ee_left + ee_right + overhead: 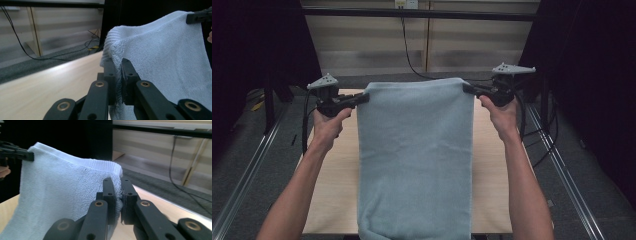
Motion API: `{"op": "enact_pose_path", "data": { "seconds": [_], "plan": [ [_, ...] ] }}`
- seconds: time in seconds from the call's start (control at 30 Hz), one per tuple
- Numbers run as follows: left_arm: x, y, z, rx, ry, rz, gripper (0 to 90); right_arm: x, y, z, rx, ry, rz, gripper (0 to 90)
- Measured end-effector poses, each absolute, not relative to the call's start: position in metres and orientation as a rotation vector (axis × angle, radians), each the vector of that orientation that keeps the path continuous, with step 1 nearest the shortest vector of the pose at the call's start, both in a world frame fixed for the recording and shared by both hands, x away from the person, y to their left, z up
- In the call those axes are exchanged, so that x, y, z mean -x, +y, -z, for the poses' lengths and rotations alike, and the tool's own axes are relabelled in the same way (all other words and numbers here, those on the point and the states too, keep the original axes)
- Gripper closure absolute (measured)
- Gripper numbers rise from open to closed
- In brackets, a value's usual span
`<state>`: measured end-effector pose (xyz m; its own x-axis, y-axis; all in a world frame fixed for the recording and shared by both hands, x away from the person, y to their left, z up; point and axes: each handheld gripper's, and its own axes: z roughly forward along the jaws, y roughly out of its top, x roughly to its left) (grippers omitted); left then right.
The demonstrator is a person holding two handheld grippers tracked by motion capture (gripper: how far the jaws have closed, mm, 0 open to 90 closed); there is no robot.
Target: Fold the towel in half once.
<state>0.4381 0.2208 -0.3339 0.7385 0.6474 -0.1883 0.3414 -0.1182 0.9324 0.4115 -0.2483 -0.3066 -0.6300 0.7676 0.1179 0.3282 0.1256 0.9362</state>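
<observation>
While each claw, left point(363, 98) and right point(468, 88), pinches a top corner, the towel point(414, 160) hangs between them.

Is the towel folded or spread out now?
Spread out: the towel hangs flat between the left gripper and right gripper.

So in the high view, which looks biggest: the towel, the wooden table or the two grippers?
1. Towel, though it hangs nearer the camera.
2. Table.
3. Left gripper and right gripper, about alike.

A lab-like recording booth: black curtains point(257, 45) flank a bare wooden table point(337, 190), metal rails point(247, 170) run alongside, cables point(409, 55) hang behind.
</observation>
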Motion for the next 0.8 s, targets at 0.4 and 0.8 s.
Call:
{"op": "enact_pose_path", "data": {
  "seconds": [0.4, 0.8],
  "plan": [
    [-0.450, 0.208, 0.279, -1.637, 0.765, -0.357, 85.1, -0.415, -0.257, 0.251, -1.022, 1.904, -1.504, 84.8],
    [-0.384, 0.207, 0.339, -1.740, 0.679, -0.275, 84.9, -0.362, -0.256, 0.319, -1.043, 2.053, -1.586, 84.7]
  ]
}}
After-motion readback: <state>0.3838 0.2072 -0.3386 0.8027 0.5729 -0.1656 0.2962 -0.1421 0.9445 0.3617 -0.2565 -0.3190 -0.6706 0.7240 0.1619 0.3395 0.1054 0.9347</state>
